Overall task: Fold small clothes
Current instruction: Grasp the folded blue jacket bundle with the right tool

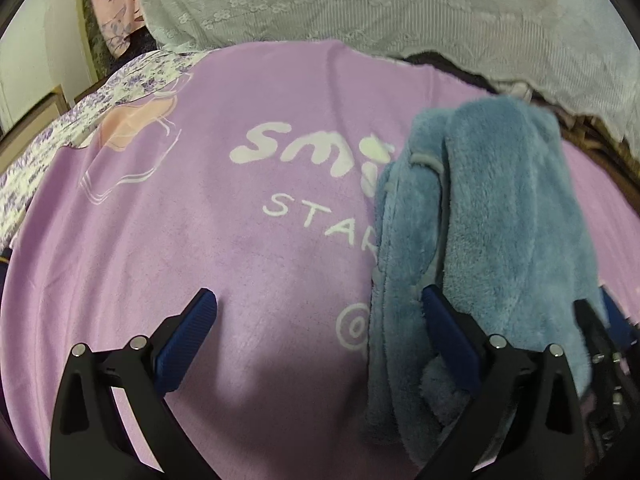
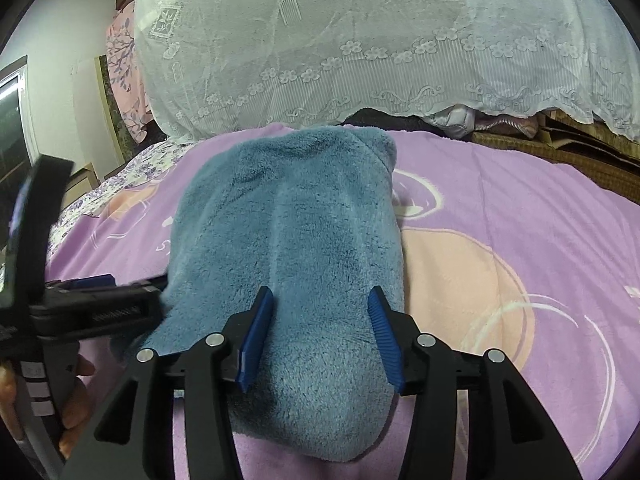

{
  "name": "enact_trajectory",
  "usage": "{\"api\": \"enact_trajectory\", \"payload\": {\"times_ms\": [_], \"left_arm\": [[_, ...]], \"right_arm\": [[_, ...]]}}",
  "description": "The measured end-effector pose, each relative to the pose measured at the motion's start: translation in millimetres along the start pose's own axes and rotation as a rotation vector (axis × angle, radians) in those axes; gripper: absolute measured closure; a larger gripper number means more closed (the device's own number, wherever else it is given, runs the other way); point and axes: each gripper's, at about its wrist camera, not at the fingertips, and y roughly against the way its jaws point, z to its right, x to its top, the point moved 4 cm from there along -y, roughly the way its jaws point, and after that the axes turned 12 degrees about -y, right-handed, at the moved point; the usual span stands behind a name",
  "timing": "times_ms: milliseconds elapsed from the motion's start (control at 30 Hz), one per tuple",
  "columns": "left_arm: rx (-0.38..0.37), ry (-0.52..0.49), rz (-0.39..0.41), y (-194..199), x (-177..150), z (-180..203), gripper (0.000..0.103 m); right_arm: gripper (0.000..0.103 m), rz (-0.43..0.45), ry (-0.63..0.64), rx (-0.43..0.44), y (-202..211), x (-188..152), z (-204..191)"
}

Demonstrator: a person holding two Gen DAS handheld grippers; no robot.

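The right tongs (image 2: 320,312) sit nearest the lens in the right wrist view, their blue pads (image 2: 256,336) parted and lying on either side of the near end of a blue fleece garment (image 2: 288,232); whether the pads press the fleece or only straddle it cannot be told. The garment lies folded lengthwise on a purple blanket (image 2: 520,208) that covers the bed; its far end reaches toward a white lace cover (image 2: 360,48) draped over a heap beyond the blanket. The left tongs (image 1: 316,300) stand wide open in the left wrist view; the right-hand pad (image 1: 448,332) rests against the garment's (image 1: 492,208) near left edge, while the other pad hangs over bare blanket (image 1: 180,220), away from the fleece. White lettering (image 1: 304,152) on the blanket runs partly under the garment's left side. A floral sheet (image 1: 132,84) shows past the blanket's far left edge; seen from the right wrist, the left tongs (image 2: 120,296) meet the garment from its left, and a hand (image 2: 76,392) grips their handle.
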Motion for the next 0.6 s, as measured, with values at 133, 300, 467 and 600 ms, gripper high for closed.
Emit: {"api": "enact_trajectory", "payload": {"times_ms": [133,300,467,600], "left_arm": [[0.016,-0.009,0.005,0,0,1,0.004],[0.011,0.004,0.056,22,4,-1,0.005],[-0.053,-0.014,0.178,52,9,8,0.005],[0.015,-0.098,0.138,36,8,24,0.004]], "right_arm": [[0.051,0.003,-0.004,-0.002,1,0,1],[0.039,-0.017,-0.055,-0.002,-4,1,11],[0.033,-0.058,-0.141,0.05,-10,1,24],[0.033,-0.059,-0.135,0.049,-11,1,22]]}}
